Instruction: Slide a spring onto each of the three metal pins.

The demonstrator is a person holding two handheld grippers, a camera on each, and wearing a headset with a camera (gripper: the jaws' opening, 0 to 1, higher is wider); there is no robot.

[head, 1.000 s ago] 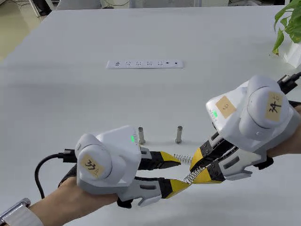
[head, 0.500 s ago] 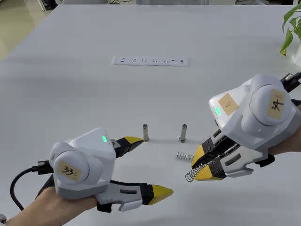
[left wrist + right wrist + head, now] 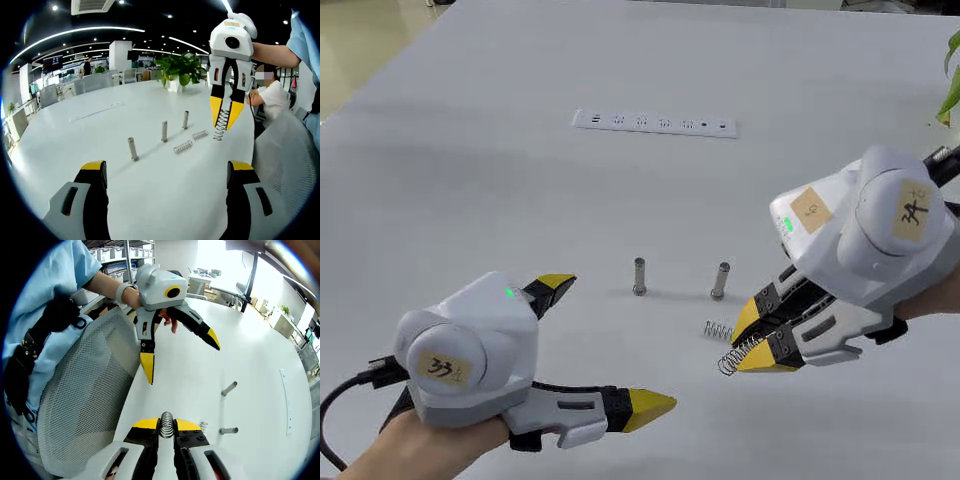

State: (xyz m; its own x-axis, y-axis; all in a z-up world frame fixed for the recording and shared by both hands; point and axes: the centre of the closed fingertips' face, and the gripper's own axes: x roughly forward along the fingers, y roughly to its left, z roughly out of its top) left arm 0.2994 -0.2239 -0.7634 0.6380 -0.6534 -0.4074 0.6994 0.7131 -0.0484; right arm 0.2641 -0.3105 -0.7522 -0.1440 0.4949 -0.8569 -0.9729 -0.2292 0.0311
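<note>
**A:** Why is the right gripper [image 3: 748,343] clenched so tight?

**B:** It is pinching a spring [image 3: 735,355] by one end. Most of the coil pokes out past the yellow tips, so the open end is free. That free end is what has to go over the top of a pin.

**A:** Where are the pins?

**B:** The metal pins [image 3: 164,131] stand upright in a row on the white table [image 3: 470,150], all three of them bare. The held spring hangs above the table, near the row but apart from every pin.

**A:** And the other springs?

**B:** Two loose springs [image 3: 183,146] lie flat on the table just beside the pins. I'd say they sit there for easy reach once this one is on.

**A:** The left gripper [image 3: 610,345] looks idle.

**B:** Its jaws are spread wide with nothing between them. It hovers on the person's side of the row, away from the right gripper. My guess is it is held back to leave the approach clear, and kept wide to take a loose spring or steady a pin.

**A:** What does the next move call for?

**B:** Probably lining the coil's axis up with a pin. Tilted as it is, it could catch on the rim.
</note>
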